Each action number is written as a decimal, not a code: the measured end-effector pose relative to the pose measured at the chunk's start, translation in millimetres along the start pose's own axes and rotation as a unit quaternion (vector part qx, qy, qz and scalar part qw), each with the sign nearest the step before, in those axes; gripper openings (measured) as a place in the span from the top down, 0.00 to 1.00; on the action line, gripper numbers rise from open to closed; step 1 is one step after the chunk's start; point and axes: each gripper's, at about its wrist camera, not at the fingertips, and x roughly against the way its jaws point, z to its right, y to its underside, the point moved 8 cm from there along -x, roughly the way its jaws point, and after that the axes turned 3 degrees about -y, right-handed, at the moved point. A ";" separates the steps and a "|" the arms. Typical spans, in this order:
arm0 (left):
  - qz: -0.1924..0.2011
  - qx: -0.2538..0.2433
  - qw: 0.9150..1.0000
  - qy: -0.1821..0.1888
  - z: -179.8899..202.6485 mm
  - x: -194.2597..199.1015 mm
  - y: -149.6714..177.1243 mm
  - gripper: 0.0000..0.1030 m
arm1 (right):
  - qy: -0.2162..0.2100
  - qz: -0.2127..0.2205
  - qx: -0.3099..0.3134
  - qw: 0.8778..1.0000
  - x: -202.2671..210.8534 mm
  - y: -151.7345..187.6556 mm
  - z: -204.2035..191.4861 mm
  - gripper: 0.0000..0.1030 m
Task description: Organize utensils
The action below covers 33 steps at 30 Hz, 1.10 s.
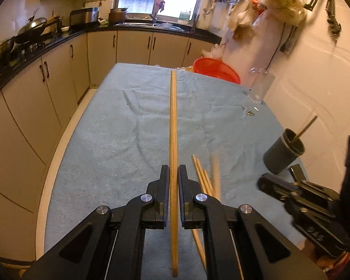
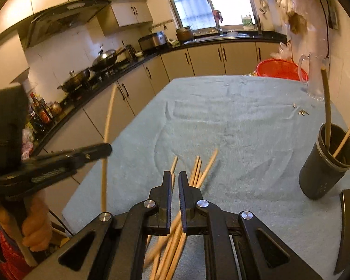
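On the left, the left hand-held gripper (image 1: 173, 175) is clamping a single chopstick (image 1: 173, 126) lengthwise, lifted above the blue-covered surface (image 1: 109, 140). Just right of it, the loose chopsticks (image 2: 196, 170) are lying in a heap at the near edge, and the right hand-held gripper (image 2: 174, 179) is hovering over them with jaws narrow; whether it is pinching one is hard to tell. Far right, the dark cup (image 2: 326, 170) is holding two chopsticks, so most are left to sort.
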 end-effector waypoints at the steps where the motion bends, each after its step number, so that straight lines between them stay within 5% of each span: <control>1: 0.000 0.001 1.000 0.001 1.6 1.4 -1.0 0.93 | -0.004 -0.013 -0.011 1.000 -3.8 1.7 3.6 0.93; 5: -0.006 0.006 1.000 0.001 -1.8 4.3 -2.5 0.94 | -0.016 -0.082 -0.073 0.994 -29.4 13.6 27.3 0.87; 13: -0.011 0.009 1.000 0.001 -4.9 -2.1 0.1 0.93 | -0.023 -0.140 -0.136 0.980 -78.9 18.7 47.0 0.80; 25: -0.020 0.009 1.000 0.013 -9.8 -12.9 8.7 0.93 | 0.052 -0.208 -0.057 0.975 -102.7 44.4 41.7 0.80; 33: -0.023 0.009 1.000 0.012 -11.4 -13.8 9.6 0.93 | 0.073 -0.211 -0.052 0.973 -103.7 46.1 52.6 0.80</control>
